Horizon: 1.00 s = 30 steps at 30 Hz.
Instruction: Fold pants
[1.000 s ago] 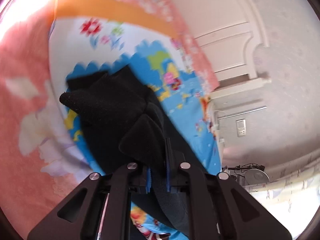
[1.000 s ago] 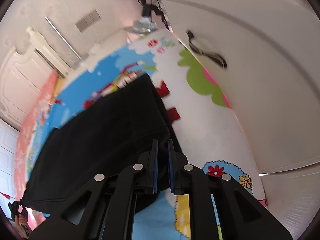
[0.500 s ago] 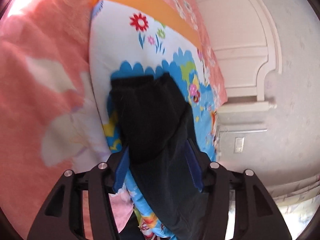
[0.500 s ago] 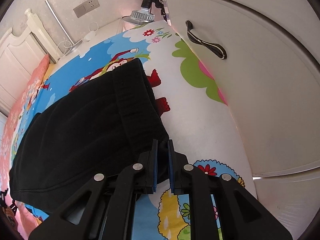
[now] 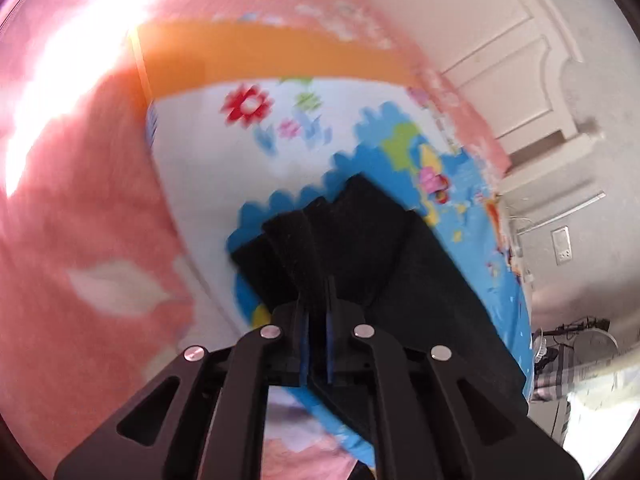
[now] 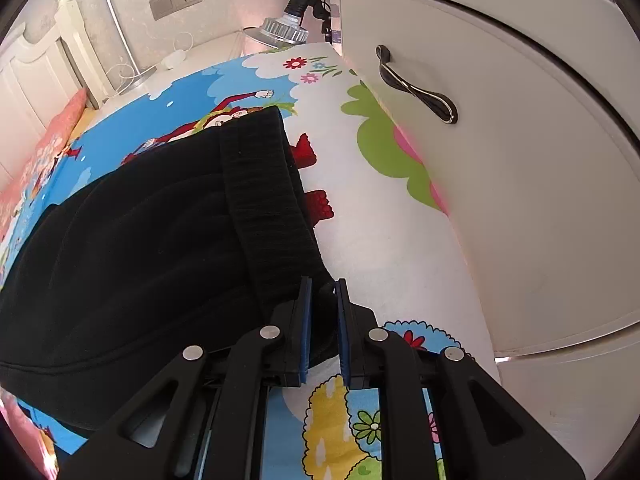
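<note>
Both hand-held grippers, left [image 5: 315, 312] and right [image 6: 323, 312], pinched the black pants [image 6: 152, 240] on the cartoon-print bed sheet [image 6: 384, 216].

The white wardrobe door [image 6: 520, 160] crowds the bed's right edge, handle [image 6: 416, 84] sticking out. Clamp lamp [image 6: 286, 30] blocks the far corner. The cartoon sheet [image 6: 384, 248] beside the pants [image 6: 160, 240] lies bare.

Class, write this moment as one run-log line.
left gripper: shut on pants | right gripper: shut on pants, waistband end | surface: cartoon sheet
</note>
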Available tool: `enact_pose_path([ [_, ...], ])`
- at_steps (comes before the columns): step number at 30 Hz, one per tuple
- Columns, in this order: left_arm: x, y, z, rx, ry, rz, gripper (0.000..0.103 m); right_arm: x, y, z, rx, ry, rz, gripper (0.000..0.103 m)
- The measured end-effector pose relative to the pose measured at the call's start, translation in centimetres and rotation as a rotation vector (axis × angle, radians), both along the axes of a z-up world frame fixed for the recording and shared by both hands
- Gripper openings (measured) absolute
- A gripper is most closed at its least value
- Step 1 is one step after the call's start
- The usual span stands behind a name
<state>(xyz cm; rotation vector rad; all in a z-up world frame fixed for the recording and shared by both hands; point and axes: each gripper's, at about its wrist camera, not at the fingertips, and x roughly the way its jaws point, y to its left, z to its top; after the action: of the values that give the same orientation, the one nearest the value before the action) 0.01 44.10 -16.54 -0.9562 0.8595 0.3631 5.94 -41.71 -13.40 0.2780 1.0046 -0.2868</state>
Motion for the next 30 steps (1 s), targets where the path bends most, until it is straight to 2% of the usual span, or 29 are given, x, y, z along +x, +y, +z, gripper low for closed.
enact_pose_path([
  [1,-0.6,0.2,-0.4,0.008,-0.012,0.018,0.025,-0.1,0.0,0.0,-0.002,0.001,0.001,0.013],
  [2,-1.1,0.2,-0.1,0.024,-0.031,0.035,0.029,-0.1,0.0,0.0,-0.002,0.003,0.005,0.013],
  [3,-1.7,0.4,0.5,0.065,-0.032,0.065,0.041,0.0,0.0,-0.1,-0.004,0.006,0.007,0.013],
  [5,-1.8,0.6,2.0,0.163,-0.03,0.1,0.041,0.2,0.1,0.0,-0.011,0.01,0.012,0.014],
  [7,-1.3,0.4,3.7,0.212,-0.072,0.098,0.041,0.2,0.3,-0.1,-0.02,0.011,0.008,0.014],
  [9,1.1,-1.1,5.7,0.272,-0.126,0.012,0.043,0.1,0.3,0.0,-0.015,0.005,-0.001,0.014],
  [10,2.6,-2.2,6.3,0.297,-0.145,-0.042,0.048,0.0,0.2,0.0,-0.009,0.001,-0.005,0.014],
  [13,6.1,-7.6,7.7,0.391,-0.193,-0.262,0.052,-0.3,-0.1,0.1,-0.019,-0.002,-0.024,0.016],
  [15,7.9,-10.2,6.7,0.455,-0.192,-0.37,0.052,-0.7,-0.4,0.4,-0.043,-0.002,-0.042,0.018],
  [16,9.0,-11.2,5.7,0.472,-0.161,-0.414,0.052,-0.9,-0.4,0.6,-0.059,-0.001,-0.046,0.019],
  [18,10.5,-11.6,3.3,0.486,-0.061,-0.441,0.052,-1.3,-0.5,1.1,-0.125,0.013,-0.06,0.019],
  [19,10.8,-11.3,2.0,0.512,0.019,-0.438,0.043,-1.5,-0.5,1.4,-0.182,0.026,-0.079,0.019],
  [21,10.7,-11.3,2.0,0.545,0.052,-0.405,0.039,-2.2,-0.7,2.2,-0.245,0.029,-0.102,0.019],
  [23,10.5,-12.5,3.2,0.571,0.06,-0.379,0.044,-3.0,-1.1,3.2,-0.251,0.004,-0.124,0.02],
  [24,10.5,-13.3,3.9,0.58,0.04,-0.38,0.045,-3.1,-1.2,3.7,-0.231,-0.015,-0.118,0.02],
  [26,11.2,-16.8,5.8,0.579,-0.029,-0.444,0.043,-2.5,-0.9,4.3,-0.185,-0.053,-0.07,0.02],
  [30,13.8,-27.1,9.5,0.549,-0.207,-0.701,0.043,0.5,1.2,4.7,-0.102,-0.104,0.017,0.02],
])
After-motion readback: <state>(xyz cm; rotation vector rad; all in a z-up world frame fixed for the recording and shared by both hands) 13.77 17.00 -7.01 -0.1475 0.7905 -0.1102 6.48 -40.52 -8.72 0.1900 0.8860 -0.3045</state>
